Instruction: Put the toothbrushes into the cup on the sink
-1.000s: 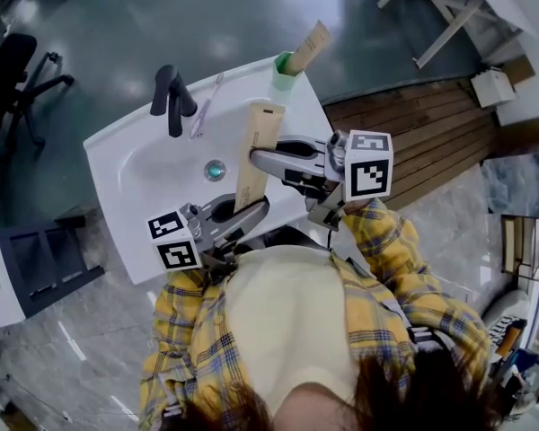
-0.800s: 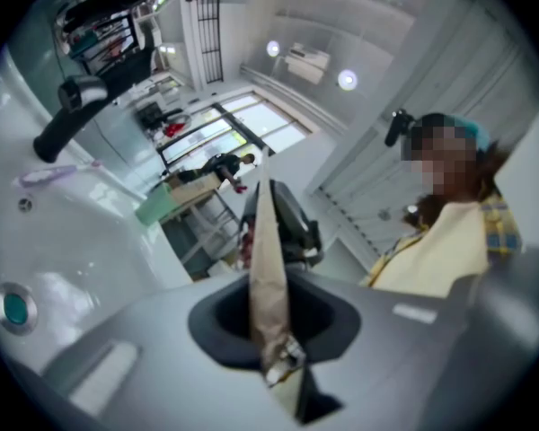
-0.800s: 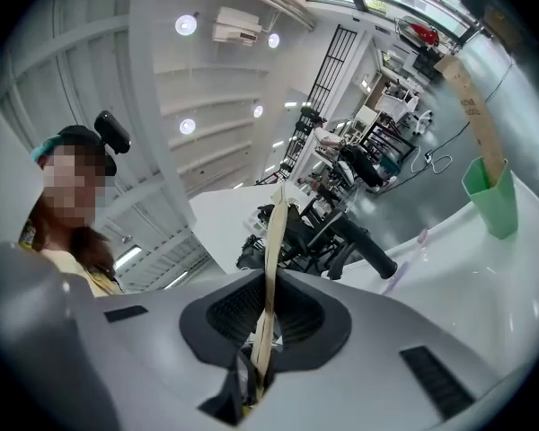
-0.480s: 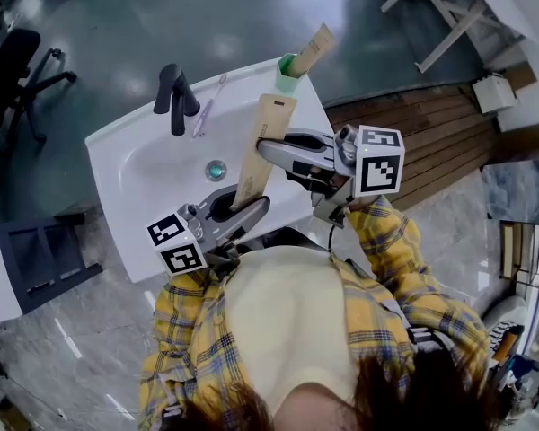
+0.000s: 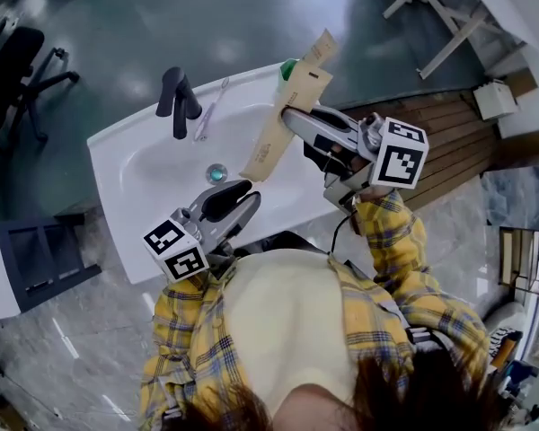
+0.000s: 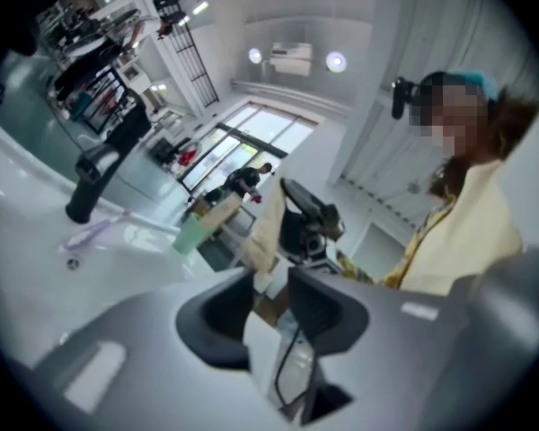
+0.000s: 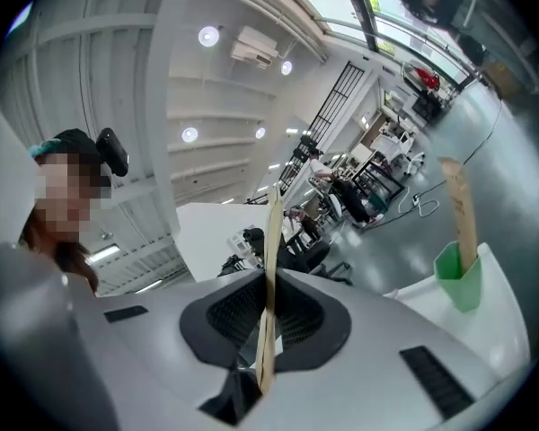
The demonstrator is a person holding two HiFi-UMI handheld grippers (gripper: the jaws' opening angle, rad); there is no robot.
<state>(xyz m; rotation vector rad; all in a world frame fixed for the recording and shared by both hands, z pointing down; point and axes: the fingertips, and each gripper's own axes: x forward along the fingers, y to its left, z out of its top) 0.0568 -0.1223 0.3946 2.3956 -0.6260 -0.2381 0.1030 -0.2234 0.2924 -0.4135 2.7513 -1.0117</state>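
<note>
My right gripper is shut on a flat brown cardboard toothbrush box, held tilted above the white sink's right side. The box's upper end is close to the green cup at the sink's far right corner. A second cardboard box stands in that cup. A pale plastic toothbrush lies on the rim beside the black faucet. My left gripper hangs open over the sink's near edge, holding nothing.
A round drain sits in the basin. A black office chair and a dark stand are left of the sink. A wooden deck lies to the right. The person's yellow plaid sleeves are below the sink.
The left gripper let go of the box's lower end and drew back. The right gripper carried the box up and to the right, toward the green cup.
</note>
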